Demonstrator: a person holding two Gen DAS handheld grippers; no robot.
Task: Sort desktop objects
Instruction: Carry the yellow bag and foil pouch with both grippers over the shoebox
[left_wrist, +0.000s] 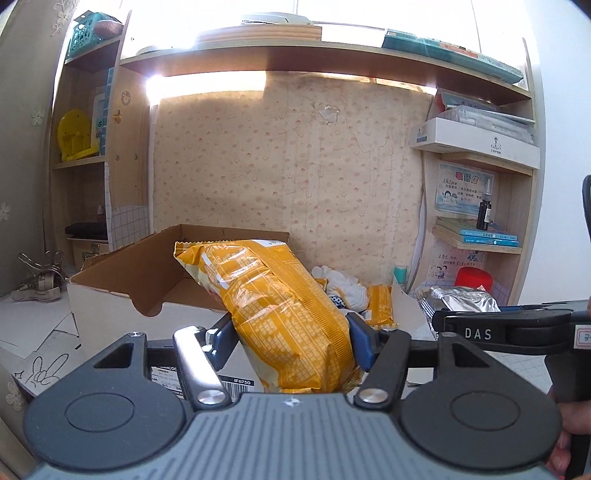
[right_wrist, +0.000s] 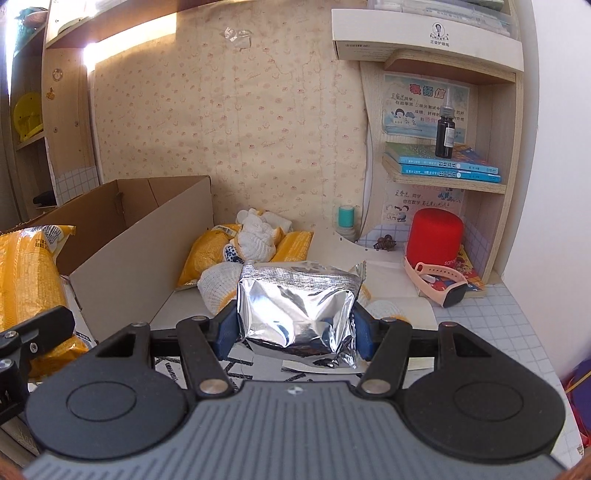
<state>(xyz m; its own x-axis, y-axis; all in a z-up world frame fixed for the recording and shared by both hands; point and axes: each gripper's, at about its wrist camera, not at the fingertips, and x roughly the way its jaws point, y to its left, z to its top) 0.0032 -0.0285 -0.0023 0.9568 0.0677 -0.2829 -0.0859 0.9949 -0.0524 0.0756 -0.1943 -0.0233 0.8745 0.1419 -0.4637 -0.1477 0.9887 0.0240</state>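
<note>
My left gripper (left_wrist: 291, 341) is shut on a large yellow snack bag (left_wrist: 273, 310) and holds it up in front of an open cardboard box (left_wrist: 122, 273). My right gripper (right_wrist: 295, 332) is shut on a silver foil pouch (right_wrist: 295, 306), held above the desk. The yellow bag also shows at the left of the right wrist view (right_wrist: 26, 280). The foil pouch (left_wrist: 458, 301) and the right gripper's body (left_wrist: 498, 328) show at the right of the left wrist view. More yellow packets (right_wrist: 210, 254) and white knitted items (right_wrist: 256, 236) lie in a pile behind.
The cardboard box (right_wrist: 147, 236) stands at the left of the desk. A red cylinder (right_wrist: 436, 232), a pink smartwatch (right_wrist: 443, 288) and a teal-capped bottle (right_wrist: 346, 219) sit at the right under a shelf with books (right_wrist: 447, 166) and a dark bottle (right_wrist: 445, 133). Metal clips (left_wrist: 40, 277) lie far left.
</note>
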